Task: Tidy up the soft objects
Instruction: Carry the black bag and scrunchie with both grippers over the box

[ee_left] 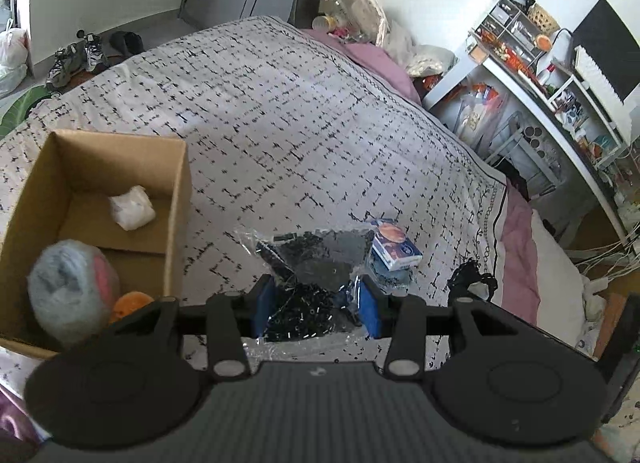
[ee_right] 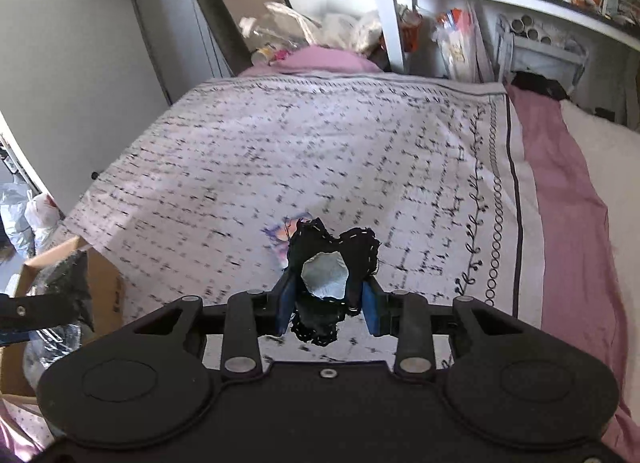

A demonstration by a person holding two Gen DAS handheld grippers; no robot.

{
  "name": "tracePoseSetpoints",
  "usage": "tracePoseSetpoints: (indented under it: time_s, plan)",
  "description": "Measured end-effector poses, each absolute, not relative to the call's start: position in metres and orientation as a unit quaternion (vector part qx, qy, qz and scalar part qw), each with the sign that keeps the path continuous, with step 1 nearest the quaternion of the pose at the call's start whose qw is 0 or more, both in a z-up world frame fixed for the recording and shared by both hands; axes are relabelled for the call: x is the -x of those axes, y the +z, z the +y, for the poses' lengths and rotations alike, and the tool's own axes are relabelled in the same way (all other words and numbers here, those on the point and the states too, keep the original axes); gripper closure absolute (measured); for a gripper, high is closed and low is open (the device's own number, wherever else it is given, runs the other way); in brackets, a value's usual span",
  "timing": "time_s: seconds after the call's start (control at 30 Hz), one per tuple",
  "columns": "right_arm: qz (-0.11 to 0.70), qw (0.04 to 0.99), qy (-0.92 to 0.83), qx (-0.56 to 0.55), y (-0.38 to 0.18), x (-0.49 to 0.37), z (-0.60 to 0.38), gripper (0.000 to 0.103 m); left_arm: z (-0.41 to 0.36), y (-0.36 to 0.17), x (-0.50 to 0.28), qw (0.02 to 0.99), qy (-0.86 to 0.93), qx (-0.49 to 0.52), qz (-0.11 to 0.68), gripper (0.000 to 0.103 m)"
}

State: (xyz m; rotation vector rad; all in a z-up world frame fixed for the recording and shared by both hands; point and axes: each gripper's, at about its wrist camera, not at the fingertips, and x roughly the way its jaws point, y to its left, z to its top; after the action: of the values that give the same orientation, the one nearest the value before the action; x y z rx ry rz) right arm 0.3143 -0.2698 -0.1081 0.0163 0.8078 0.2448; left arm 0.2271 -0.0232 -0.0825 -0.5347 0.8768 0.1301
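Note:
My left gripper (ee_left: 318,295) is shut on a clear plastic bag (ee_left: 316,255) filled with small black pieces, held above the patterned bedspread (ee_left: 280,123). Just left of it stands an open cardboard box (ee_left: 178,191) holding a white soft bundle (ee_left: 132,207), a grey and pink fluffy ball (ee_left: 72,291) and an orange item (ee_left: 130,301). A blue and white tissue packet (ee_left: 396,247) lies on the bed behind the bag. My right gripper (ee_right: 328,295) is shut on a black fabric piece (ee_right: 358,247) with a pale patch, lifted off the bedspread (ee_right: 320,151).
A white desk and shelves (ee_left: 540,75) crowded with small things run along the bed's right side. Pink sheet and pillows (ee_right: 568,191) lie at the right edge. Bags and bottles (ee_left: 352,11) sit at the far end, shoes (ee_left: 76,57) on the floor.

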Motion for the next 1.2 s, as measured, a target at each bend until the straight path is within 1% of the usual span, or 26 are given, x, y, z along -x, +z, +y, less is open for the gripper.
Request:
tracePoseSetpoints:
  time_s: [0.43,0.87,1.2]
  plan:
    - [0.369,0.918,0.146,-0.016,-0.068,-0.293,-0.207,0.068,0.047,-0.069,-0.203,0.869,0.083,0.275,0.402,0.059]
    - [0.367,0.912,0.183,-0.004,-0.055,-0.271,-0.132,0.068,0.118,-0.067,-0.183,0.865,0.107,0.289,0.397,0.059]
    - [0.368,0.906,0.211,0.007,-0.048,-0.259,-0.080,0.068,0.159,-0.080,-0.179,0.856,0.112,0.303,0.403,0.059]
